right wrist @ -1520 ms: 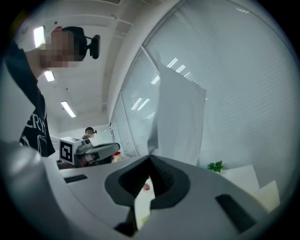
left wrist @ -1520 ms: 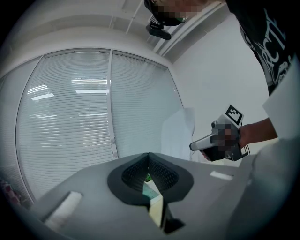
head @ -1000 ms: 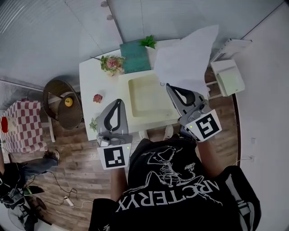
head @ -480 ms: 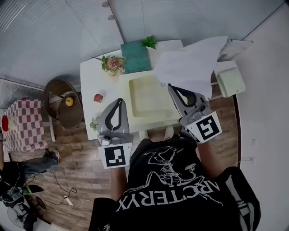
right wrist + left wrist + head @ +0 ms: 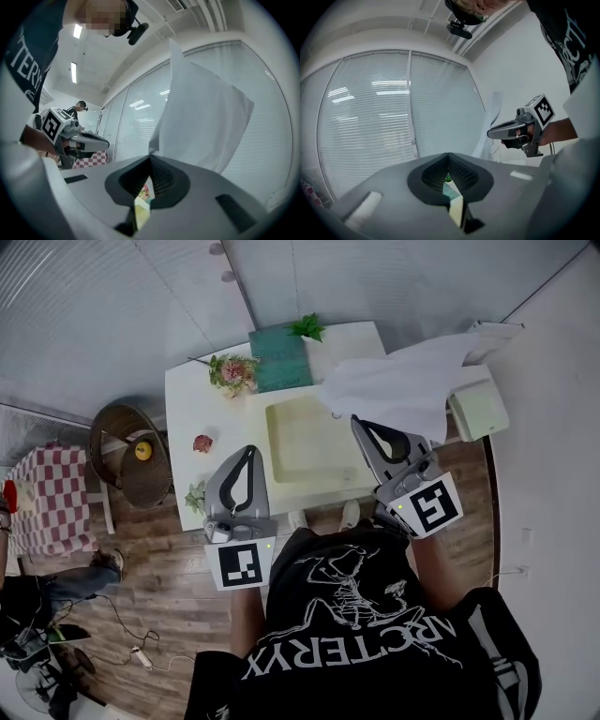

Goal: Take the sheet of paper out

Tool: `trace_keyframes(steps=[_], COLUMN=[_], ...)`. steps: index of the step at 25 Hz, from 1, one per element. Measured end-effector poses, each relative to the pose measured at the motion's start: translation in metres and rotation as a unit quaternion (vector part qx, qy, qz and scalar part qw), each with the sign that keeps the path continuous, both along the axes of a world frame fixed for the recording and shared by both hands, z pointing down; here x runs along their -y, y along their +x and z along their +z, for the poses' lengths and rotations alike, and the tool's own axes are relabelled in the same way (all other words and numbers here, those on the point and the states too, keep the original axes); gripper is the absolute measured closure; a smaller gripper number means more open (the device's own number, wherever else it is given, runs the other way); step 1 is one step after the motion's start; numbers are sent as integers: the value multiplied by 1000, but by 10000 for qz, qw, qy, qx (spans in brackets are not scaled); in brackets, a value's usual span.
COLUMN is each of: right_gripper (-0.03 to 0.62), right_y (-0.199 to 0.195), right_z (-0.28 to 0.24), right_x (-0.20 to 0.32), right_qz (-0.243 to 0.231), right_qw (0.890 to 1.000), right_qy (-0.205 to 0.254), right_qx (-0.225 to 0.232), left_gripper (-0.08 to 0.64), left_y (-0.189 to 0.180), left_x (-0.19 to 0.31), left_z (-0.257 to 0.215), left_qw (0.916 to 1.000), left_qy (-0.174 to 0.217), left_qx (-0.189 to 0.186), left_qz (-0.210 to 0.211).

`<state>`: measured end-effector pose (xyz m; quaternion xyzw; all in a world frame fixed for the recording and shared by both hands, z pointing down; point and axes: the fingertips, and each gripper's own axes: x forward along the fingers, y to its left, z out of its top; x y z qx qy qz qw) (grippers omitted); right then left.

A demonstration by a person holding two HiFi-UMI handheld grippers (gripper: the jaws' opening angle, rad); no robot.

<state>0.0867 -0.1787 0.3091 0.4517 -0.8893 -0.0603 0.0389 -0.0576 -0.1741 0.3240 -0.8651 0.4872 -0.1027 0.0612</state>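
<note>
The white sheet of paper [image 5: 403, 382] hangs in the air above the right end of the white table [image 5: 187, 409], drooping toward the right. My right gripper [image 5: 354, 420] is shut on the sheet's near corner; in the right gripper view the paper [image 5: 201, 117] rises straight from the closed tips [image 5: 150, 155]. My left gripper [image 5: 251, 448] hovers over the table's front left, shut with nothing in it [image 5: 448, 154]. From the left gripper view, the right gripper [image 5: 490, 134] and the sheet [image 5: 490, 119] show at the right.
A shallow cream tray [image 5: 277, 465] lies in the middle of the table, with a teal box [image 5: 279, 357], a potted plant [image 5: 307, 327] and flowers [image 5: 232, 371] behind it. A cream printer [image 5: 478, 404] stands at the right. A wicker chair [image 5: 131, 460] and checkered table [image 5: 47, 502] are left.
The sheet has flopped over to the right and lower, from standing tall to drooping. The right gripper shifted only slightly. The left gripper stayed put.
</note>
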Motion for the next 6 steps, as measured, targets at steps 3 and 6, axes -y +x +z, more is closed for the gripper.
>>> trace_keyframes(steps=[3, 6], right_gripper=[580, 580], right_y=[1, 1], right_z=[2, 3], right_x=[0, -1], right_qz=[-17, -14], right_qw=[10000, 10000], right_qy=[0, 6], right_qx=[5, -22], left_gripper=[548, 548], left_y=[1, 2], left_x=[0, 1], left_z=[2, 3], left_qw=[10000, 10000], left_qy=[-4, 7], left_qx=[-9, -16], left_qz=[-3, 2])
